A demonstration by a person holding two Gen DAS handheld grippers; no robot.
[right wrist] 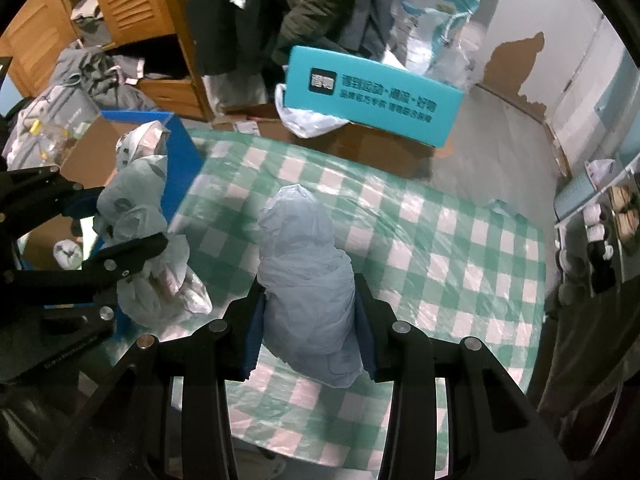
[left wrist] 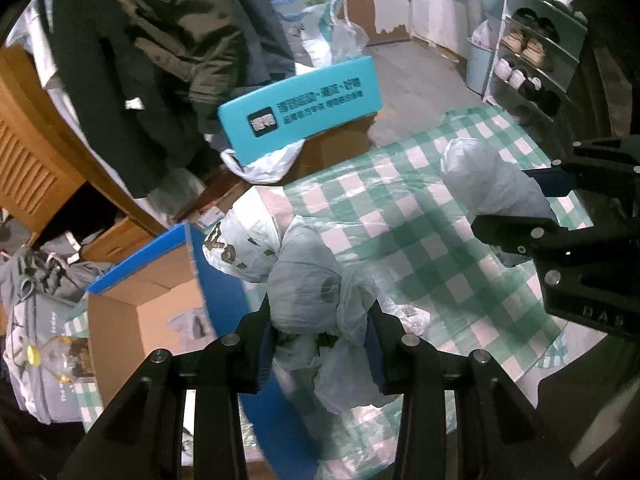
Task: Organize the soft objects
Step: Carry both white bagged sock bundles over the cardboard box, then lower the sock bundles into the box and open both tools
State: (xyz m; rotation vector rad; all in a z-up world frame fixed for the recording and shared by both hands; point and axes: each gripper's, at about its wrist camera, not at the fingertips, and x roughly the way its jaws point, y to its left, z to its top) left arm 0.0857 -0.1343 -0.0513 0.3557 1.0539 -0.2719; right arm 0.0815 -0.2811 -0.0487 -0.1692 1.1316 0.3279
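My left gripper (left wrist: 320, 328) is shut on a grey-white printed plastic bag bundle (left wrist: 304, 288), held over the left edge of the green checked table (left wrist: 420, 248) beside an open cardboard box with blue flaps (left wrist: 160, 304). It also shows in the right wrist view (right wrist: 136, 200). My right gripper (right wrist: 308, 320) is shut on a pale blue crumpled plastic bag bundle (right wrist: 304, 264) that stands upright over the table (right wrist: 440, 248). That bundle (left wrist: 488, 176) and right gripper (left wrist: 536, 200) also show at the right of the left wrist view.
A teal box (left wrist: 300, 108) lies on a brown carton behind the table. Dark coats (left wrist: 160, 48) hang by a wooden wardrobe (left wrist: 32, 152). A shoe rack (left wrist: 532, 52) stands at the far right. Grey bags (left wrist: 36, 320) lie left of the open box.
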